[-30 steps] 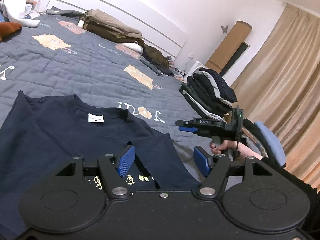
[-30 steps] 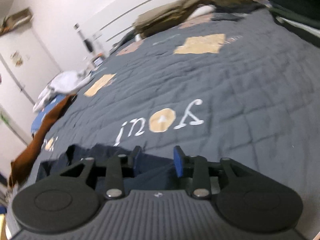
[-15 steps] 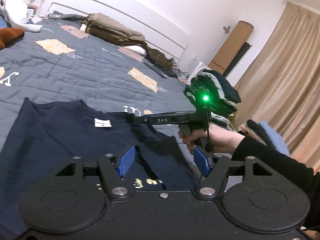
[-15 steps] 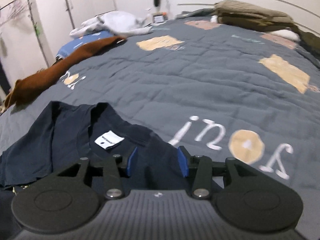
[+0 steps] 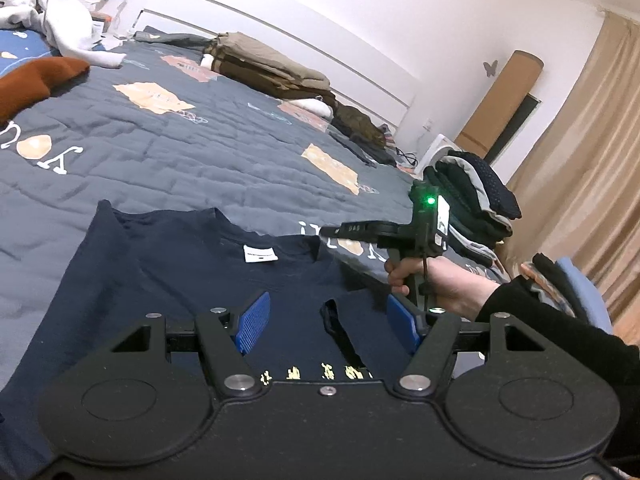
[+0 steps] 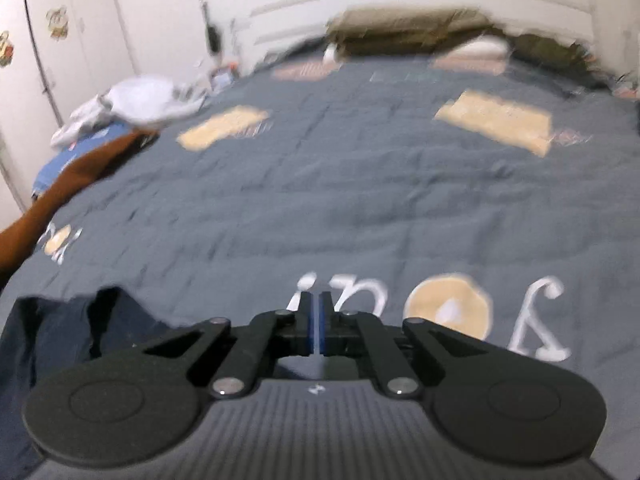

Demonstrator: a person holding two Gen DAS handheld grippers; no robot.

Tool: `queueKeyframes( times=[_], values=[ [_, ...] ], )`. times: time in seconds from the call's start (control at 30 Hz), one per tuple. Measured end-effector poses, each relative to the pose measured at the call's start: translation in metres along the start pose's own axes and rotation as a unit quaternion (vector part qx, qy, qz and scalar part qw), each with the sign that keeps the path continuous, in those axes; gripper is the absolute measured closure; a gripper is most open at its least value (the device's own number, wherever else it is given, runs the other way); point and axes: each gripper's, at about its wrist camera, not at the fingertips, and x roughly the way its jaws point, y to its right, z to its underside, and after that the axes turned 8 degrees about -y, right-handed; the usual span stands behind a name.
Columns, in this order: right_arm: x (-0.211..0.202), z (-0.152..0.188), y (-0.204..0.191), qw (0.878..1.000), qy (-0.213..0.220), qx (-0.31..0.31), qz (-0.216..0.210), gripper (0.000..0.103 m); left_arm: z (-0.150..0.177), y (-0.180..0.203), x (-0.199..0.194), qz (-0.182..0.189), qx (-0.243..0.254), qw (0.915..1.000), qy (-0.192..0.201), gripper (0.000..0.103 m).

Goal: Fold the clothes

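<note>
Navy t-shirt (image 5: 168, 280) is spread flat on the grey quilted bed (image 5: 200, 160), collar label up. Left hand-held gripper (image 5: 327, 320) hovers over the shirt's middle, blue pads wide apart. Right of the shirt's collar, the right hand-held gripper (image 6: 319, 322) is squeezed together on nothing, over bare quilt.

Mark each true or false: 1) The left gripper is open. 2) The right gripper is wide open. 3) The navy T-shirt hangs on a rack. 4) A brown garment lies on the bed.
1) True: the left gripper stands open above the navy T-shirt.
2) False: the right gripper is shut, its pads nearly touching.
3) False: the shirt lies flat on the bed.
4) True: the brown garment lies at the bed's far left.
</note>
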Motion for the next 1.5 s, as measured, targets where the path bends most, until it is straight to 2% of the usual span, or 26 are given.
queueKeyframes(
  times=[0.1, 0.2, 0.37, 0.43, 0.57, 0.77, 0.83, 0.9, 1.1, 1.27, 1.33, 1.4, 1.5],
  values=[
    [-0.011, 0.001, -0.003, 1.000, 0.007, 0.000, -0.027, 0.097, -0.002, -0.001, -0.002, -0.003, -0.002, 1.0000, 0.003, 0.039],
    [-0.029, 0.000, -0.008, 0.998, 0.020, -0.033, -0.049, 0.095, -0.003, -0.005, -0.005, -0.006, -0.008, 0.9999, 0.005, 0.039],
    [-0.046, 0.007, -0.019, 0.989, -0.010, -0.144, -0.036, 0.081, -0.004, -0.002, -0.009, -0.001, -0.005, 0.9999, 0.010, 0.039],
    [-0.047, 0.011, -0.015, 0.986, -0.029, -0.164, -0.034, 0.079, -0.005, -0.001, -0.010, 0.001, -0.003, 0.9999, 0.011, 0.039],
    [-0.033, 0.016, -0.002, 0.984, -0.072, -0.164, -0.021, 0.073, -0.005, -0.002, -0.008, 0.000, -0.003, 1.0000, 0.008, 0.039],
    [-0.009, 0.027, 0.005, 0.983, -0.097, -0.154, -0.010, 0.063, -0.004, -0.002, -0.006, -0.002, -0.003, 1.0000, 0.003, 0.039],
    [-0.006, 0.029, 0.004, 0.985, -0.091, -0.150, -0.005, 0.066, -0.004, -0.002, -0.005, -0.002, -0.002, 1.0000, 0.002, 0.039],
    [-0.008, 0.027, 0.003, 0.987, -0.076, -0.143, 0.006, 0.098, -0.003, -0.002, -0.005, -0.003, -0.002, 1.0000, 0.001, 0.039],
    [-0.018, 0.022, 0.013, 0.996, -0.028, -0.080, 0.010, 0.098, -0.003, -0.001, -0.005, -0.001, -0.002, 1.0000, 0.003, 0.039],
    [-0.029, 0.021, 0.027, 0.998, -0.029, -0.046, -0.003, 0.095, -0.004, 0.001, -0.005, 0.001, 0.001, 1.0000, 0.003, 0.039],
    [-0.037, 0.021, 0.033, 0.999, -0.026, -0.039, -0.007, 0.092, -0.004, 0.001, -0.005, 0.004, 0.001, 1.0000, 0.004, 0.039],
    [-0.046, 0.020, 0.038, 0.999, -0.023, -0.031, -0.012, 0.084, -0.004, 0.001, -0.006, 0.005, 0.001, 1.0000, 0.004, 0.039],
    [-0.059, 0.020, 0.046, 0.999, -0.018, -0.020, -0.018, 0.083, -0.004, 0.003, -0.007, 0.006, 0.000, 1.0000, 0.007, 0.039]
  ],
)
